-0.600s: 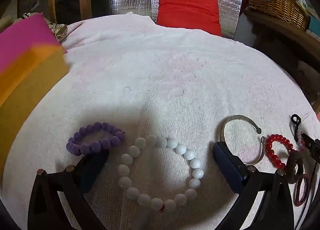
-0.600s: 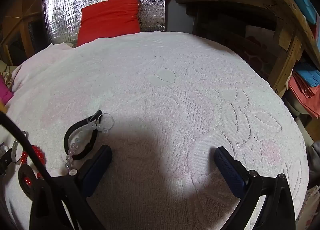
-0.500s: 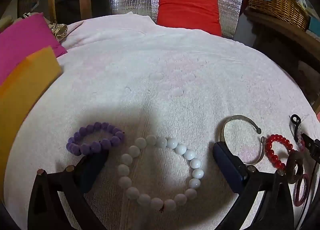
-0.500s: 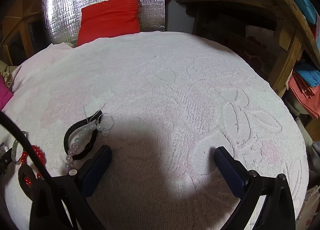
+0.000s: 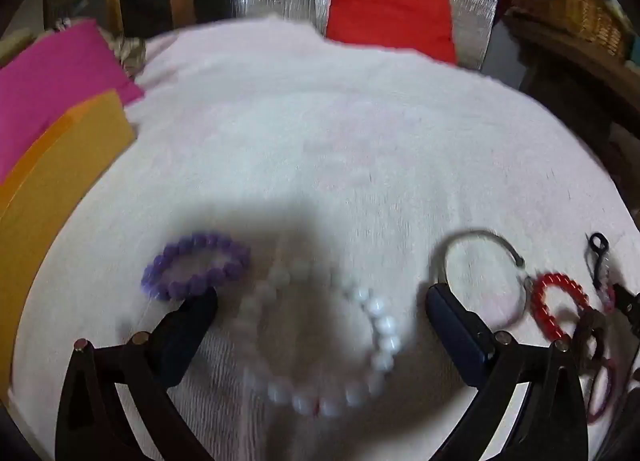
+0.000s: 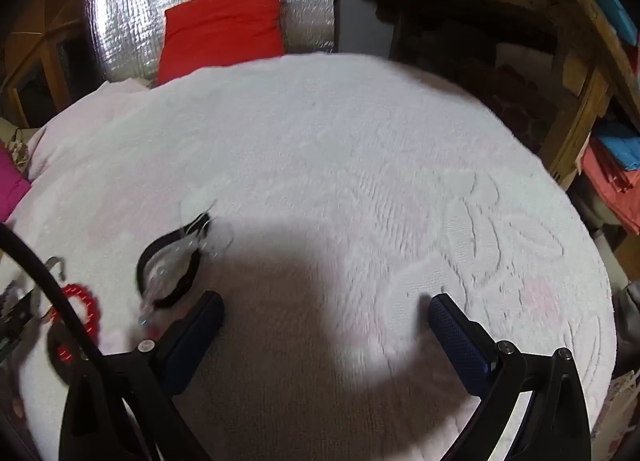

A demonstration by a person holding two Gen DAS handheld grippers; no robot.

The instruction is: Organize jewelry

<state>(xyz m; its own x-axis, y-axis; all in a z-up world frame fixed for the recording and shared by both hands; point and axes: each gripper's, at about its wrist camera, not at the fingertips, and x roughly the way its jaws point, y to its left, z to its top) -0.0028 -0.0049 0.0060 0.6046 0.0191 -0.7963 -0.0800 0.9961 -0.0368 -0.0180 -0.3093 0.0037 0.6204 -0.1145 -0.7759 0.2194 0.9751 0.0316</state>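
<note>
- Our left gripper [image 5: 320, 301] is spread wide and holds nothing; the loop of round white beads [image 5: 340, 341] lies on the pale pink towel [image 5: 320, 141] between its dark blue pads [image 5: 452, 325], low in the frame's centre.
- We judge these beads hard, smooth and apt to roll. The strand itself is limp, so it will sag wherever we lift it. We would pinch across one side of the loop, squarely over a single bead.
- The purple beaded bracelet [image 5: 196, 265] sits just above the left pad. It looks light and is probably stretchy.
- The thin silver open cuff [image 5: 484, 273] at lower right seems stiff; we would grip its band.
- The red beaded bracelet [image 5: 556, 309] lies right of the cuff.
- Our right gripper [image 6: 324, 325] gapes empty over bare towel, with a black cord loop with clear beads [image 6: 168, 265] at lower left.
</note>
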